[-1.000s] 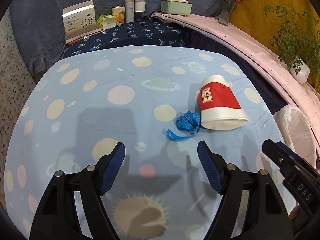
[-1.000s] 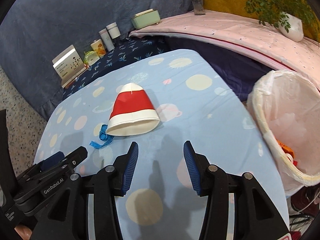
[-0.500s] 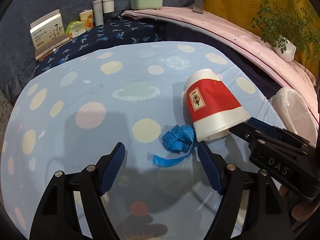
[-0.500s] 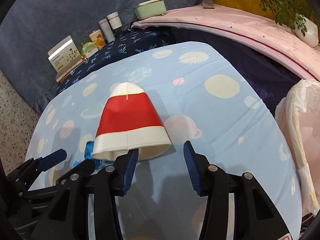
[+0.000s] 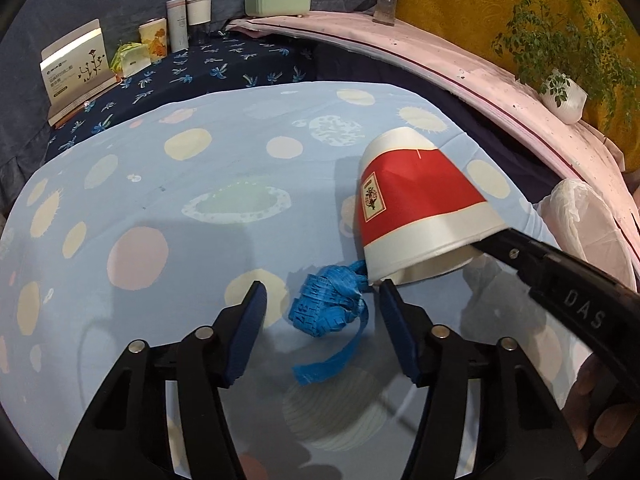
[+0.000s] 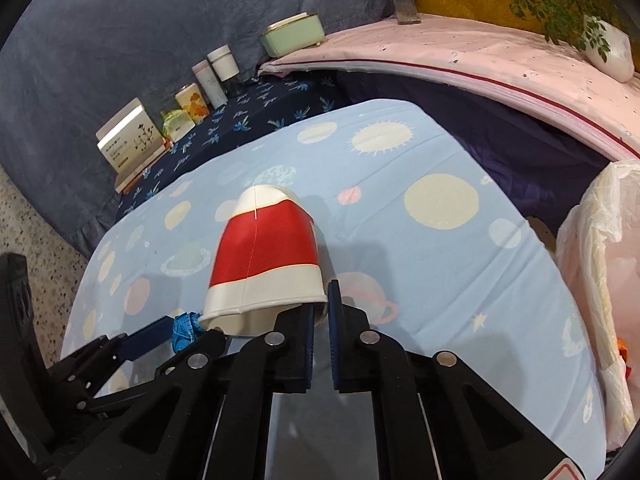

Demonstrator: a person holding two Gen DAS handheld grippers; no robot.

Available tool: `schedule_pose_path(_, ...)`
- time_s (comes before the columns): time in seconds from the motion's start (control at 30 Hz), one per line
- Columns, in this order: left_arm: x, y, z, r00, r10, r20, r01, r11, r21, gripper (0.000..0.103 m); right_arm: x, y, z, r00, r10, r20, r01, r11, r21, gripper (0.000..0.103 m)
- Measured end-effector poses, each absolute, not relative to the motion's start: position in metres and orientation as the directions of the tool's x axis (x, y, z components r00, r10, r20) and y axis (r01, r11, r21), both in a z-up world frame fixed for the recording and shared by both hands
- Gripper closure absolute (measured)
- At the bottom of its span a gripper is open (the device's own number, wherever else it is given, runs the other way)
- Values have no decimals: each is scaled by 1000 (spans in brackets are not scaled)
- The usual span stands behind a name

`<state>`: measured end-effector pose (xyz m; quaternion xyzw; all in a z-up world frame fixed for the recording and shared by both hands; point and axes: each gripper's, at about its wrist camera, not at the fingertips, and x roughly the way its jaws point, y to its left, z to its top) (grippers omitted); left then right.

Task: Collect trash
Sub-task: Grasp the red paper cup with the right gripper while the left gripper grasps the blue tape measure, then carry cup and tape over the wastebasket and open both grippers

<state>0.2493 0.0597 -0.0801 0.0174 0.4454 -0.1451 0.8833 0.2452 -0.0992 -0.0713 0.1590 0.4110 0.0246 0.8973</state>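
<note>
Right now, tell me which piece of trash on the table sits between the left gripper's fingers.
The crumpled blue tape. It lies between the closing left gripper fingers, not yet pinched. The red-and-white paper cup lies beside it, its rim pinched by the right gripper.

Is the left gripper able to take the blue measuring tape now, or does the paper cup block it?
Probably yes. The blue measuring tape lies between the closing jaws of the left gripper, not yet pinched. The paper cup touches only its far end.
</note>
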Motion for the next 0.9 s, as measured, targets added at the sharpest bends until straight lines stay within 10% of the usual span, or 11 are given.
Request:
schedule_pose_path(0.2, 245, 54, -78, 558, -239, -794, 273, 957, -96, 74, 233, -119, -61, 681, 148, -717, 135, 937, 321, 99)
schedule_pose_path(0.9, 189, -26, -24, 580, -294, -760, 335, 936, -106, 79, 152, -197, -16, 748, 65, -660, 237, 903, 358, 99)
